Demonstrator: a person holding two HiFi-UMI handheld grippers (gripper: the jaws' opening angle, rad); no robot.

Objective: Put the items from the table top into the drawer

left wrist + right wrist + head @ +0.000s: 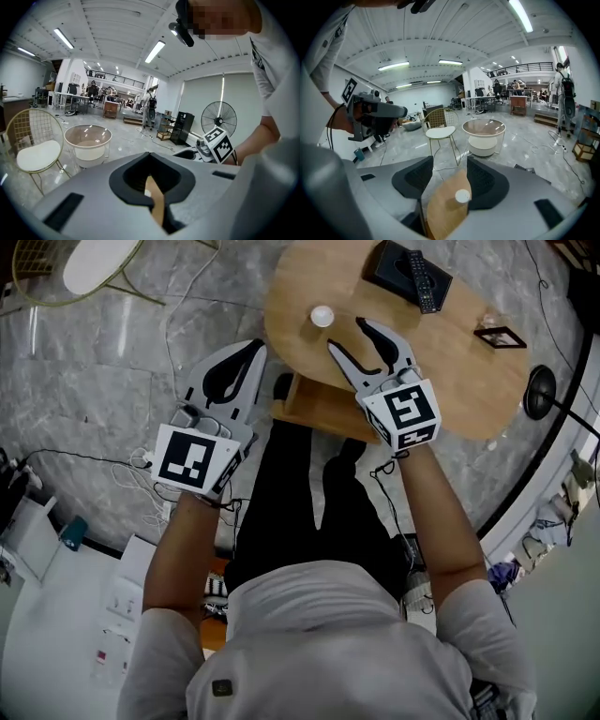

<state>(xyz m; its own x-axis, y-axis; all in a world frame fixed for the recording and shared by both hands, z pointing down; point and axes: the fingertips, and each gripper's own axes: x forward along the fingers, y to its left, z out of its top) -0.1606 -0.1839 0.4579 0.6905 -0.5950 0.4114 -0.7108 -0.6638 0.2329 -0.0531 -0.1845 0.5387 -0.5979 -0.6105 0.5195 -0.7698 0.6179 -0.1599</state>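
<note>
An oval wooden table [450,362] carries a small white round cap [322,316], a black box [389,263] with a remote control [424,279] lying on it, and a small black picture frame [500,337]. Under the table's near edge a wooden drawer [319,411] juts out. My right gripper [347,334] hangs over the table's near side with its jaws open and empty; along them the white cap [462,196] shows on the table [440,211] further off. My left gripper [255,348] is left of the table over the floor, its tips together and nothing held.
A gold wire chair [94,263] with a white seat stands at the far left, and a round glass side table [483,129] beyond it. A black fan base [539,393] sits right of the table. Cables [141,474] trail on the marble floor at the left.
</note>
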